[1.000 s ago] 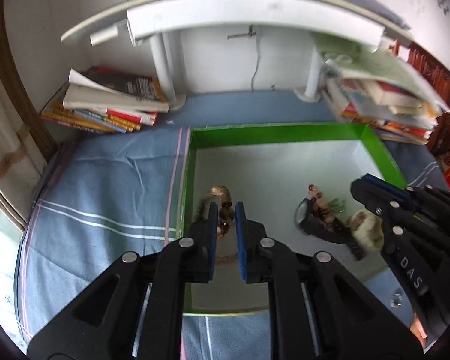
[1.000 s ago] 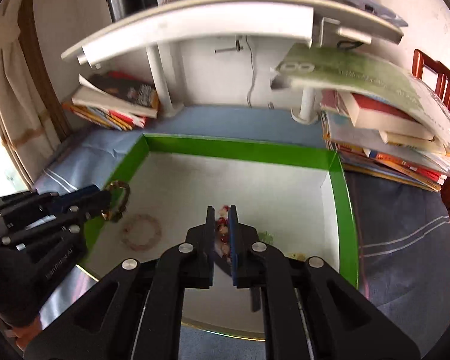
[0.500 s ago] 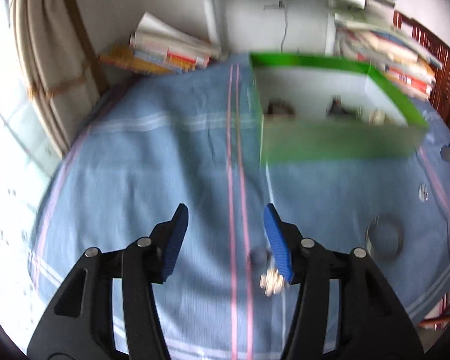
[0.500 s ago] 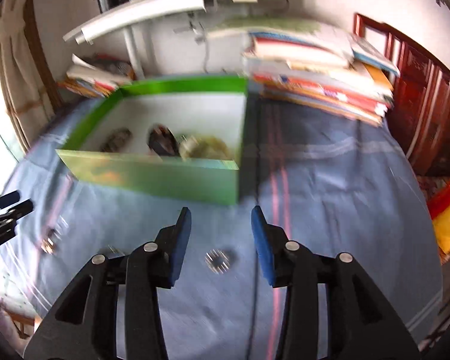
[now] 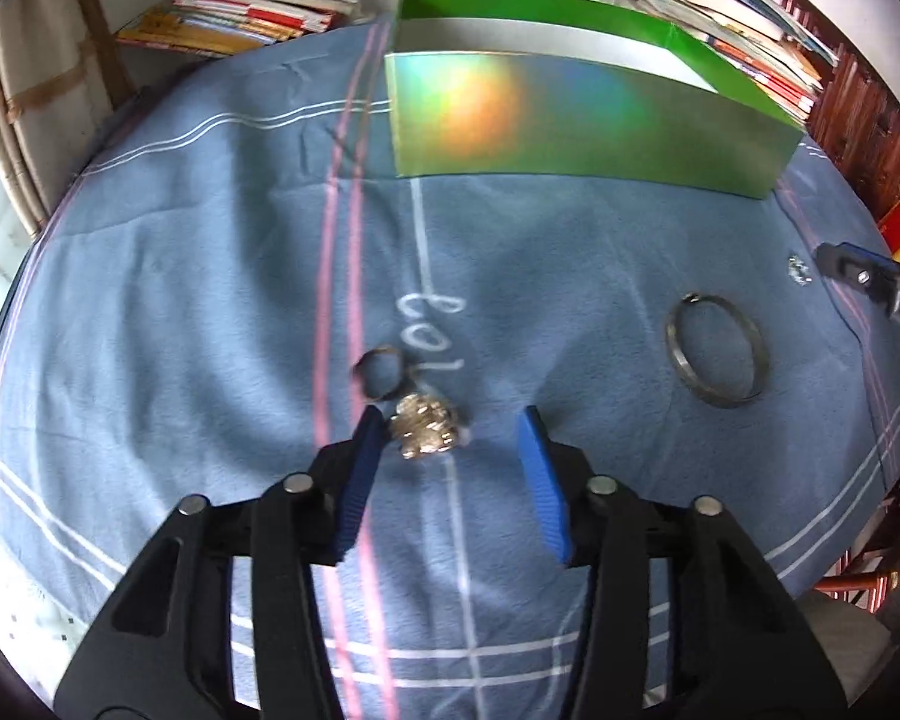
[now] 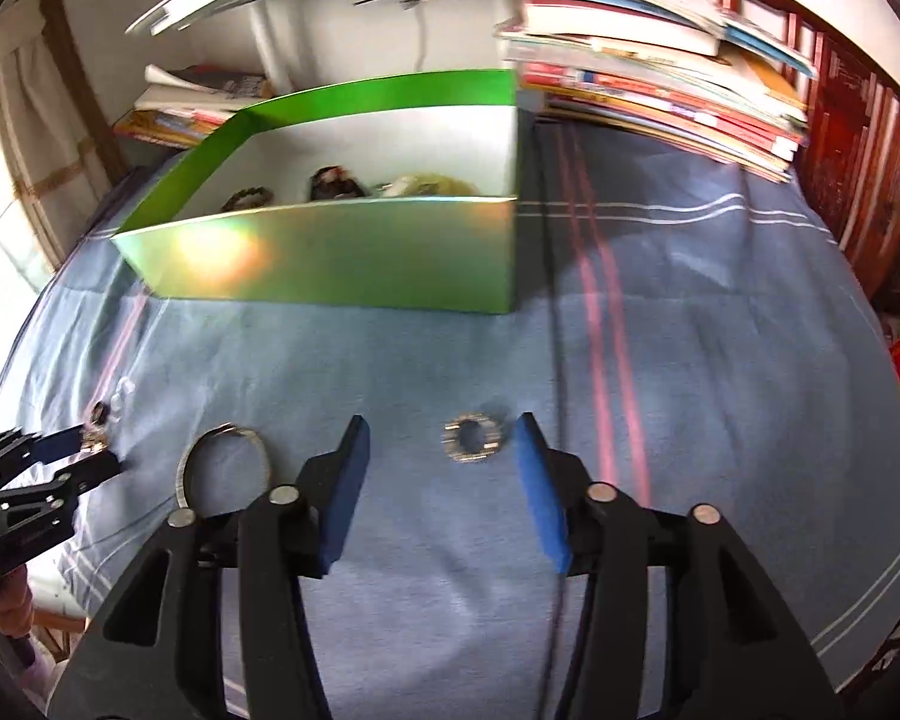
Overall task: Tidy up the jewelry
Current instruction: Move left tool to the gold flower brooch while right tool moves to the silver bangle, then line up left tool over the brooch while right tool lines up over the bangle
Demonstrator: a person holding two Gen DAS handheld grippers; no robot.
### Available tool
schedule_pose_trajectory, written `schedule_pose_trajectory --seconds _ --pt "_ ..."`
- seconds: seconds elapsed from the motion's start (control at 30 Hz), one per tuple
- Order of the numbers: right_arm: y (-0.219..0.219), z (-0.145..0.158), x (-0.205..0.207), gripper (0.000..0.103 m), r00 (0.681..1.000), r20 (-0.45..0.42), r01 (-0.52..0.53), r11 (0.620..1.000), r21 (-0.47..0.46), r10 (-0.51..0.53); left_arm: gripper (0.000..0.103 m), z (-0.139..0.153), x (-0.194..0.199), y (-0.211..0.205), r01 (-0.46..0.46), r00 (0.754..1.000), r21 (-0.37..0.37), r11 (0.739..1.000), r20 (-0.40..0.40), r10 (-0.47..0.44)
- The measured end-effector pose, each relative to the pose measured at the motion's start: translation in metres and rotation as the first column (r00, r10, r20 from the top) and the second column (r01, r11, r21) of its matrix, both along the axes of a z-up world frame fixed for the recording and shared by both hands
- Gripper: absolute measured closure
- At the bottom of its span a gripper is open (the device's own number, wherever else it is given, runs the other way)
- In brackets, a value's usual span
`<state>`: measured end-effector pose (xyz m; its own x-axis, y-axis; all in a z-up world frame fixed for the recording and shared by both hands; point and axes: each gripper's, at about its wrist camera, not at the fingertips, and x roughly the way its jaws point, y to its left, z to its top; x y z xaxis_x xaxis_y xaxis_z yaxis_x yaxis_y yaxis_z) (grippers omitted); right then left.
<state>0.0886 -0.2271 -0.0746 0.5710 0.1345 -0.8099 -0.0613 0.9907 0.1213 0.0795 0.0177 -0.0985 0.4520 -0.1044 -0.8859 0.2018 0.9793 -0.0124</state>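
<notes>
Blue striped cloth covers the table, a green box point(image 6: 330, 264) near its far edge. Left gripper point(image 5: 450, 426), jaws closing, straddles a glittery ring point(image 5: 426, 426), unpinched. Right gripper point(image 6: 441, 441), opening, brackets a small sparkly ring point(image 6: 471, 439). Both look light, stiff, slippery: pinch across the band.

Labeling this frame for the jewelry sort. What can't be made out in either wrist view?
- Left wrist: green box contents, hidden behind its near wall.
- Right wrist: items in the box show only their tops over the wall, blurred; types unclear.
- Left wrist: right gripper cut off at the frame edge.
- Left wrist: gold cluster by the left gripper is blurred; piece type unclear.
- Right wrist: bangle partly behind a finger of the right gripper.
</notes>
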Motion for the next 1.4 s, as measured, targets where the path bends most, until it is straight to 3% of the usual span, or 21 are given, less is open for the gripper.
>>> schedule_pose_trajectory --seconds 0.1,0.3,0.37,0.4,0.5,0.9,1.03,1.1,1.23,1.4 --pt "0.023 -0.006 0.001 0.049 0.997 -0.017 -0.072 0.997 0.006 0.072 0.068 0.003 0.005 -0.014 0.046 0.999 -0.054 0.997 -0.011 -0.047" --pt "0.068 -0.014 -0.003 0.051 0.988 -0.019 -0.157 0.985 -0.065 0.156 0.068 0.0 0.006 -0.03 0.054 0.999 0.001 0.999 0.004 -0.054" --pt "0.076 -0.016 -0.006 0.073 0.985 -0.023 -0.173 0.981 -0.09 0.172 0.062 0.002 0.004 -0.025 0.043 0.999 -0.004 0.999 0.003 -0.043" --pt "0.078 -0.019 -0.006 0.078 0.984 -0.038 -0.178 0.979 -0.099 0.175 0.06 0.003 0.002 -0.022 0.035 0.999 -0.004 0.999 0.004 -0.035" --pt "0.074 -0.023 -0.004 0.084 0.987 -0.041 -0.16 0.983 -0.091 0.157 0.06 0.004 -0.003 -0.013 0.022 1.0 -0.002 1.0 -0.001 -0.022" --pt "0.044 -0.024 0.004 0.085 0.999 -0.033 -0.024 0.993 -0.115 0.02 0.06 0.001 -0.002 -0.017 0.01 1.0 0.021 1.0 0.016 -0.011" --pt "0.04 -0.02 0.001 0.082 0.999 -0.029 -0.035 0.994 -0.104 0.032 0.06 0.0 -0.002 -0.021 0.013 1.0 0.024 1.0 0.021 -0.014" --pt "0.038 -0.016 0.0 0.075 0.999 -0.028 -0.044 0.996 -0.078 0.042 0.06 0.0 -0.002 -0.022 0.014 1.0 0.026 1.0 0.023 -0.015" --pt "0.042 -0.008 -0.004 0.05 0.998 -0.01 -0.07 0.996 -0.06 0.069 0.059 0.0 -0.003 -0.021 0.015 1.0 0.027 1.0 0.024 -0.015" --pt "0.054 -0.008 -0.006 0.046 0.994 -0.013 -0.112 0.991 -0.071 0.111 0.055 -0.001 -0.003 -0.02 0.009 1.0 0.027 1.0 0.028 -0.01"
